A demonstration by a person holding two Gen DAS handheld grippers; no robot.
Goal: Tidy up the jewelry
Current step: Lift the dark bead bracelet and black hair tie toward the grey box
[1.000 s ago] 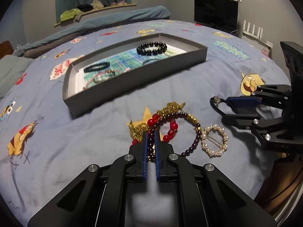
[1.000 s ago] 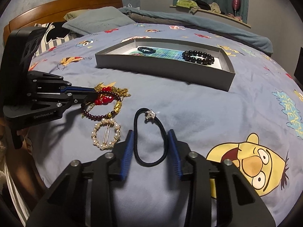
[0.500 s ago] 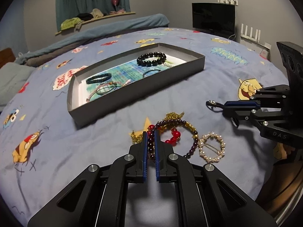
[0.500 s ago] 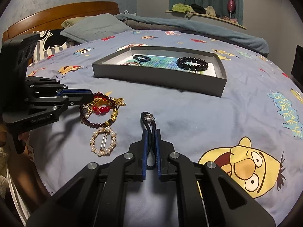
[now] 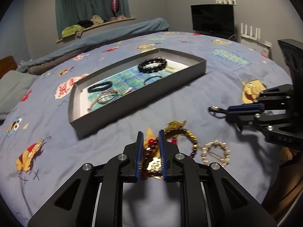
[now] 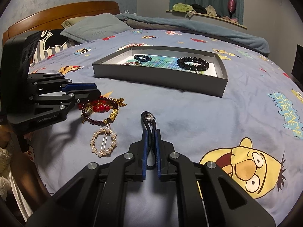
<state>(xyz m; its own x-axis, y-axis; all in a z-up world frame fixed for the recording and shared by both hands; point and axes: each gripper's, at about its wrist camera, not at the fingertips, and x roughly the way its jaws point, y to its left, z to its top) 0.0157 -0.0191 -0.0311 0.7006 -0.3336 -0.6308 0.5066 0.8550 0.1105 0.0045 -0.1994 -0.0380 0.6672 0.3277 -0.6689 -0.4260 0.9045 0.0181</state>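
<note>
A grey tray (image 5: 144, 96) (image 6: 162, 80) lies on the bed with a black bead bracelet (image 5: 152, 65) (image 6: 193, 63) and several thin bands inside. My left gripper (image 5: 151, 132) (image 6: 94, 89) is open above a pile of red, dark-bead and gold jewelry (image 5: 170, 141) (image 6: 101, 106), which lies loose on the sheet. My right gripper (image 6: 150, 131) (image 5: 229, 111) is shut on a black hair tie (image 6: 149, 122) with a silver star charm (image 5: 214, 108), held just above the bed. A pearl ring brooch (image 6: 103, 141) (image 5: 215, 152) lies beside the pile.
The bed has a blue cartoon-print sheet (image 6: 198, 117). Pillows (image 6: 94, 28) and a wooden headboard (image 6: 56, 17) are at the far end. A TV (image 5: 212, 19) stands beyond the bed. The bed edge drops off near both grippers.
My left gripper has opened and let go of the bead bracelet, which has dropped back onto the pile. My right gripper closed on the hair tie and lifted it slightly.
</note>
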